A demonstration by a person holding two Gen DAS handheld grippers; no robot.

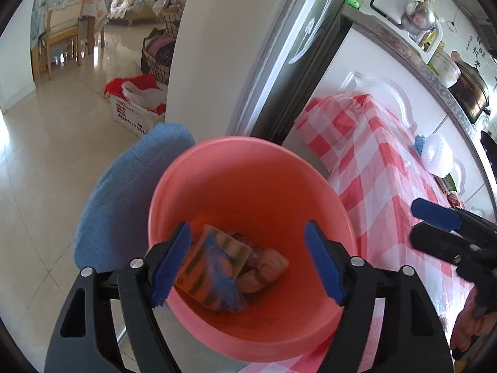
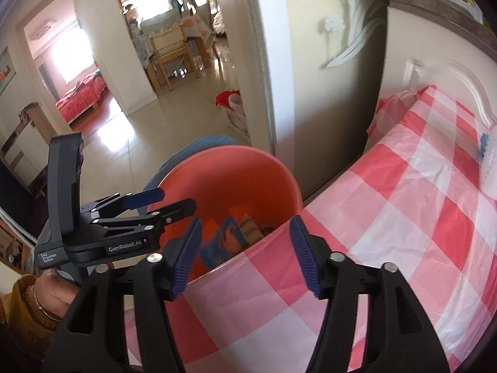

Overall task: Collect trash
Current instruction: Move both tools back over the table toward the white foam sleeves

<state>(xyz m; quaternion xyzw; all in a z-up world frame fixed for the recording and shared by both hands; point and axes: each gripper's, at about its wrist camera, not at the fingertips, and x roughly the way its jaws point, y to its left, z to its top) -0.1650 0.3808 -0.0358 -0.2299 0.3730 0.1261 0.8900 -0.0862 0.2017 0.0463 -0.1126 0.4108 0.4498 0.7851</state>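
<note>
A pink plastic bin [image 1: 248, 168] stands beside the table; it also shows in the right wrist view [image 2: 230, 161]. Inside lie a striped blue-and-orange wrapper [image 1: 211, 273] and a crumpled pinkish wad [image 1: 267, 267]; the wrapper also shows in the right wrist view [image 2: 223, 242]. My left gripper [image 1: 248, 264] is open and empty over the bin's mouth; it also shows in the right wrist view [image 2: 169, 200]. My right gripper [image 2: 245, 255] is open and empty above the table edge, next to the bin; it also shows in the left wrist view [image 1: 431, 227].
A table with a red-and-white checked cloth [image 2: 388, 217] is to the right of the bin. A white scrubber [image 1: 435, 155] lies on it. A blue cushion [image 1: 124, 192] sits left of the bin. A white laundry basket [image 1: 136, 105] stands on the tiled floor.
</note>
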